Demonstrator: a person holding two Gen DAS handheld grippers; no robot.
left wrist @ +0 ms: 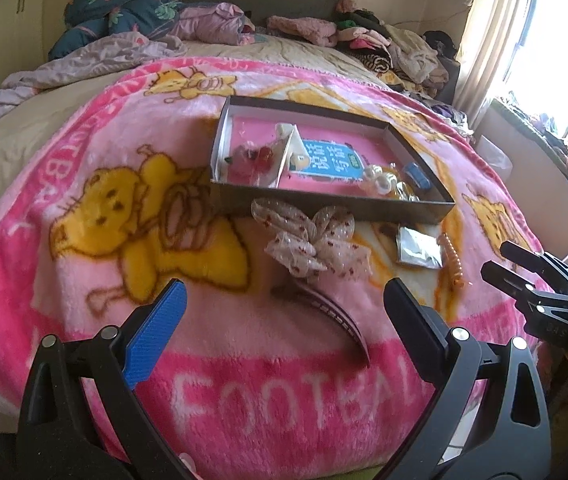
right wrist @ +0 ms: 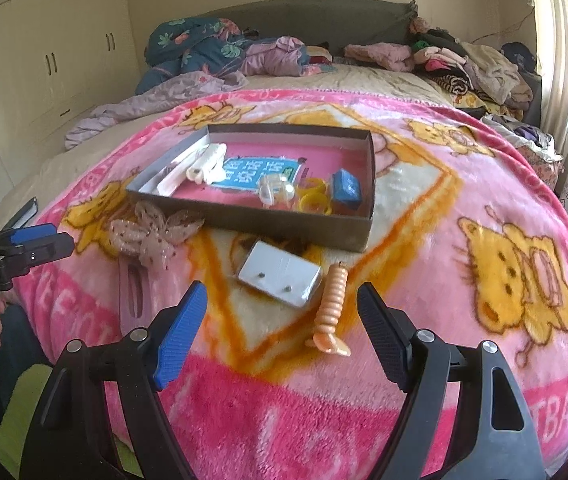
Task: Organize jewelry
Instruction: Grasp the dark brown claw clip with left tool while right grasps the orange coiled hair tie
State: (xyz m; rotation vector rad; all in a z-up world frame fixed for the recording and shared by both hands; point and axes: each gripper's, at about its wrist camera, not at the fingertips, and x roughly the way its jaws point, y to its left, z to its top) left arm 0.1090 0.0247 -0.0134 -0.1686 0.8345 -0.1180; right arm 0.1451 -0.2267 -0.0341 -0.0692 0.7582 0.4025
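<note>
On the bed's blanket (right wrist: pixel 424 208), the orange clip (right wrist: pixel 330 304) lies lengthwise at 12 o'clock between the right gripper's (right wrist: pixel 282 320) wide, empty fingers; the left gripper (left wrist: pixel 284 320), equally wide, faces the bow (left wrist: pixel 308 240).

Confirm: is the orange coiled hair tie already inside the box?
No, the orange hair tie lies on the blanket in front of the box.
</note>
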